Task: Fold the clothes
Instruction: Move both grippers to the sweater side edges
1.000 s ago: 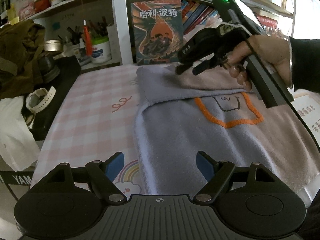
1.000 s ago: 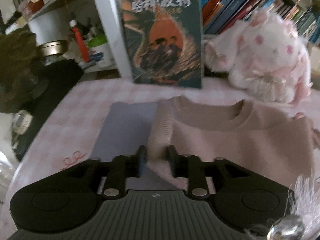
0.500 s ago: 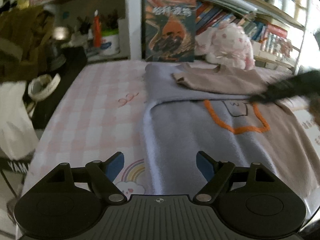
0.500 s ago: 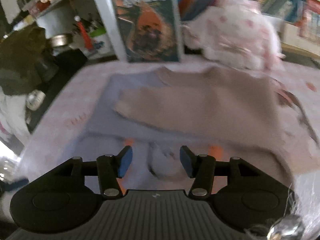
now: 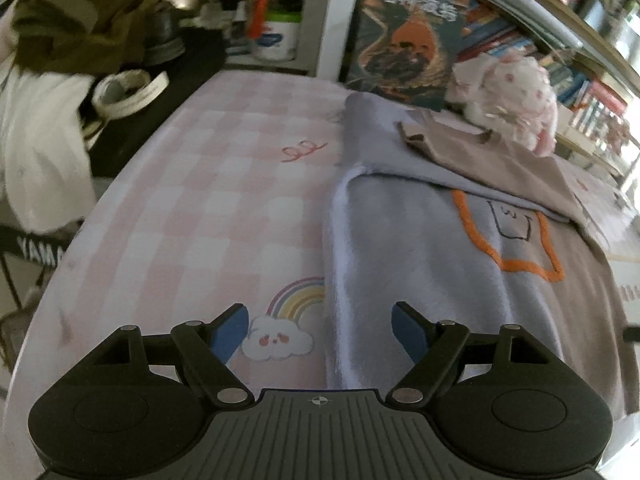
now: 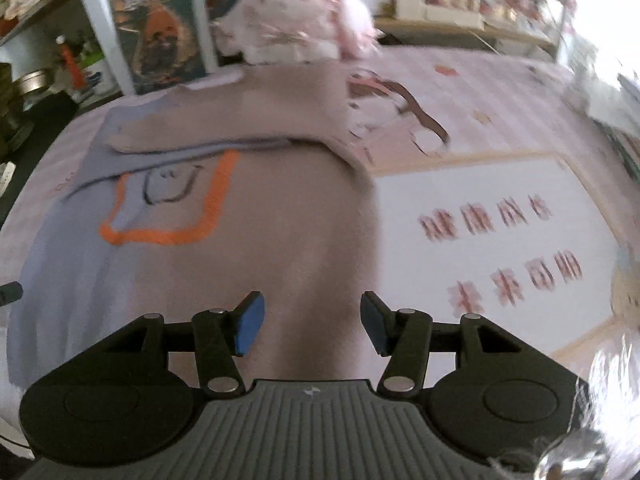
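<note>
Now | left gripper [image 5: 320,330] wide | right gripper [image 6: 311,326] wide | sweater [image 6: 248,248] under both, ungripped

Each hand-held gripper, left [image 5: 320,330] and right [image 6: 312,322], has a ribbed grey body with a small crosshair mark, two round black housings either side, black linkage arms with silver screws, and blue-padded fingertips [image 5: 230,330].

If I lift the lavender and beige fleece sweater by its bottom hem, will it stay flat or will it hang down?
The lavender and beige fleece sweater with the orange outline will probably sag: it lies limp, with its sleeves already folded across the chest. Its fuzzy surface suggests that the pads would grip without slipping. It looks thick, so the folds should be soft rather than sharp.
</note>
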Tool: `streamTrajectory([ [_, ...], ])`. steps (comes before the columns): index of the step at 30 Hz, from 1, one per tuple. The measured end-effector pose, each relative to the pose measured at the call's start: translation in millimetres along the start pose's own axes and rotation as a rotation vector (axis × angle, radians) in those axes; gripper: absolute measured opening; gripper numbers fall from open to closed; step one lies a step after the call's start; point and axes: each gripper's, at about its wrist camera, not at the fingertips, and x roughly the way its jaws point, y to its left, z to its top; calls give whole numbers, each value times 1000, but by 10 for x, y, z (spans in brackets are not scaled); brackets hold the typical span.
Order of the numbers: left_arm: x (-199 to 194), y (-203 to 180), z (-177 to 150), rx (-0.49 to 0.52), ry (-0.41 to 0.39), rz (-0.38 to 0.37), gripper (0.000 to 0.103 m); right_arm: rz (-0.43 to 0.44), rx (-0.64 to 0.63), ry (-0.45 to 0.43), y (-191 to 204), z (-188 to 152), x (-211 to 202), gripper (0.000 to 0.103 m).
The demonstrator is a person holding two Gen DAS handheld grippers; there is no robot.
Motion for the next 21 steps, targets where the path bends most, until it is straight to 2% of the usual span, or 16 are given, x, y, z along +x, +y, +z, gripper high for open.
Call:
streamTrajectory([
  [2,-17,-10,-37,-14,11,13,79,12,9,9,-75,-63,-33,51],
  [5,-43,-24,-94,-35,27,31,73,38,14,22,-170,-146,-81,51],
  [8,-67,-42,-147,-54,42,51,72,66,-2,36,-226,-226,-97,51],
  [13,-106,-87,-176,-112,34,67,61,123,-45,55,-250,-350,-136,47],
  [15,-100,-148,-197,-82,25,93,57,145,-64,54,-242,-383,-159,38],
  [17,-88,-222,-220,-37,15,121,43,166,-88,52,-222,-406,-170,29],
  [18,-86,-239,-221,-31,10,112,31,172,-97,49,-213,-407,-169,22],
  [19,-84,-255,-222,-24,5,102,23,177,-105,45,-204,-407,-166,19],
  [20,-96,-279,-219,-19,-4,94,8,182,-114,41,-195,-407,-163,14],
  [21,-148,-321,-204,-16,-23,89,4,187,-122,37,-186,-406,-160,11],
])
